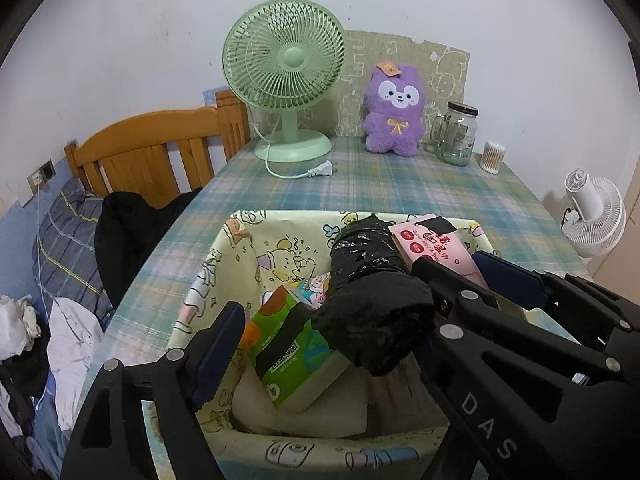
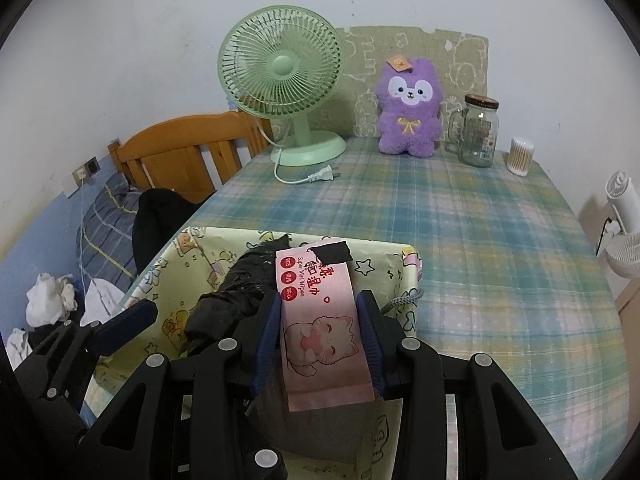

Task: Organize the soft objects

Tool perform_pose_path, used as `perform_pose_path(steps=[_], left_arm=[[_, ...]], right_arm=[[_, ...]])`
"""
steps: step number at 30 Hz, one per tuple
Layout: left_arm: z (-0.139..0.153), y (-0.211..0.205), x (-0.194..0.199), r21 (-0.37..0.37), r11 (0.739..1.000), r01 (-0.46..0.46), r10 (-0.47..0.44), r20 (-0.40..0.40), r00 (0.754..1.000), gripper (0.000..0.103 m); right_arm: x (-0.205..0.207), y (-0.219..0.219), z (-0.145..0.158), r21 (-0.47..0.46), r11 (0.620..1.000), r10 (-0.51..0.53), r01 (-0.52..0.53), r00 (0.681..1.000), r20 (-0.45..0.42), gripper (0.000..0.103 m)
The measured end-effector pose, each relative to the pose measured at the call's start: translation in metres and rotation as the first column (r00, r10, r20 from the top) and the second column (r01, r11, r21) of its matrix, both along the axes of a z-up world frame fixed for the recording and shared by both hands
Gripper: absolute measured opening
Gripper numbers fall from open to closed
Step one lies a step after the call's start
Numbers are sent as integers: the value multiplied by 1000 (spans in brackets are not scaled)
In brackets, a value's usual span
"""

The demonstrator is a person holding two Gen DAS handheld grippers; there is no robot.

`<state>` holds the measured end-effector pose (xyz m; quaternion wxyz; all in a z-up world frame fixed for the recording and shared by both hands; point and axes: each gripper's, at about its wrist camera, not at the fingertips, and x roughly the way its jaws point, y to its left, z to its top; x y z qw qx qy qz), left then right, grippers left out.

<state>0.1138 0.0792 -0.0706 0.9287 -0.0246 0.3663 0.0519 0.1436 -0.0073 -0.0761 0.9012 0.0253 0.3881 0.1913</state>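
A cartoon-print fabric basket [image 1: 236,248] [image 2: 188,256] stands at the near edge of the plaid table. It holds a green tissue pack [image 1: 292,348] and a roll of black plastic bags [image 1: 368,288] [image 2: 236,292]. My right gripper [image 2: 320,336] is shut on a pink wet-wipes pack [image 2: 320,320] and holds it over the basket's right side; the pack also shows in the left wrist view [image 1: 432,248]. My left gripper [image 1: 344,320] is open over the basket, with one finger [image 1: 216,348] beside the tissue pack. A purple plush toy [image 1: 394,112] [image 2: 410,110] sits at the table's back.
A green desk fan [image 1: 286,80] with its loose plug [image 1: 320,170] stands at the back. A glass jar [image 1: 456,134] and a cotton-swab tub [image 1: 493,156] stand right of the plush. A white fan [image 1: 596,216] is off the table's right edge. A bed [image 1: 72,240] with clothes lies to the left.
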Motion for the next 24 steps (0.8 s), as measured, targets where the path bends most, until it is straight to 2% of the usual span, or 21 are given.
perform_pose_path(steps=[4,10,12,16,18,24], left_arm=[[-8,-1,4,-13,1000,0,0,-24,1000,84],[-10,-2,2,-25,1000,-9,8,-33,999,84],[-8,-2,0,-22,1000,-8,7,-26,1000,84],[-1,-2,-6,-31,1000,-7,7,-4,1000,87],[3,-2,-11,-30,1000,-8,8,6,1000,91],[14,-3,-24,-26,1000,-17,18,37,999,99]], right_arm=[[3,0,-6,-37,999,4,-4,1000,-9,45],[-1,-3,-5,-33,999,34,-34,999,-8,48],[-4,-4,-1,-43,999,25,-25,1000,-4,59],[-11,-6,7,-35,999,21,-21,1000,9,67],[-17,-6,11,-38,999,7,-6,1000,24,76],[-32,-10,24,-29,1000,-8,10,999,50,84]])
